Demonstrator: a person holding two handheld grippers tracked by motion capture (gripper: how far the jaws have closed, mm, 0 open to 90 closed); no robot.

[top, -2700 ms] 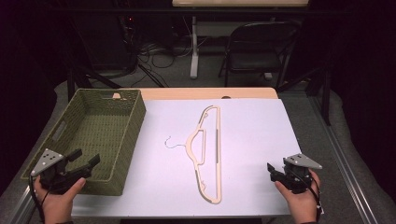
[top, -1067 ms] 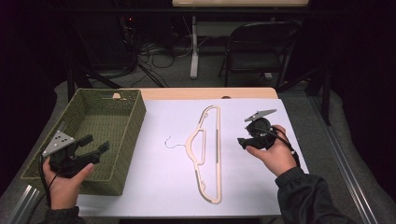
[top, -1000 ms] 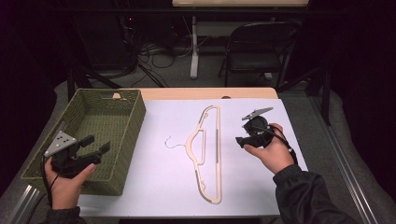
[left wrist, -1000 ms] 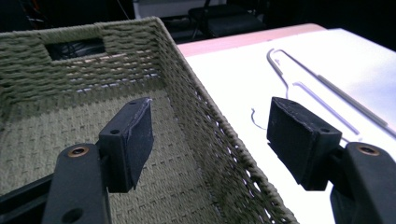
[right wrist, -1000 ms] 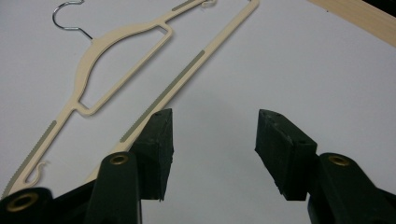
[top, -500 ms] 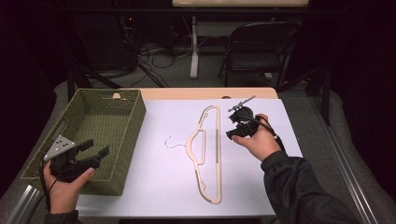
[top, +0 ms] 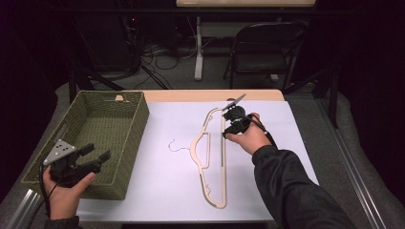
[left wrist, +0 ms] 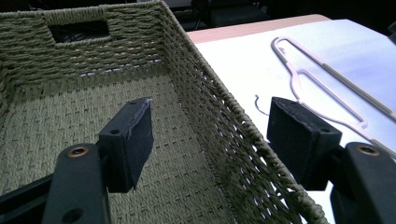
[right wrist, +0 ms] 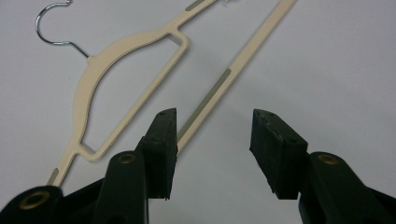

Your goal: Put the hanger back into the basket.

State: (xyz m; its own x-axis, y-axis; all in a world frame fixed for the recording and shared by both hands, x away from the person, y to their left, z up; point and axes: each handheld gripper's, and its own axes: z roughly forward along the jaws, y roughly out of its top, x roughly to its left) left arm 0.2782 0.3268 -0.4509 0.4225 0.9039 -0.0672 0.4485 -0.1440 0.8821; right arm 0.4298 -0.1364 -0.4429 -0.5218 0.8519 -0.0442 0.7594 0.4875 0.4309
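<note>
The right gripper (top: 229, 125) hovers with its jaws spread wide and nothing between them, right above the straight bottom bar of the hanger (top: 208, 157). In the right gripper view the bar (right wrist: 219, 86) runs up and away just past the tip of the left jaw, not yet between the two. The hanger lies flat on the white table (top: 282, 143), its wire hook (right wrist: 55, 25) pointing away from this gripper toward the basket (top: 122, 119).

The hanger looks thin, light and stiff, probably smooth plastic, so it could skid on the table or swing once lifted. The bar's grey ribbed strip (right wrist: 205, 101) seems the best place to pinch: narrow enough for the jaws and likely less slippery.

The left gripper (left wrist: 208, 140) is also wide open and empty; its jaws straddle the basket's near wall, one jaw over the woven floor, the other on the table side.

The hanger's far end is cut off in both gripper views. Whether the right jaw tips touch the table I cannot tell.
</note>
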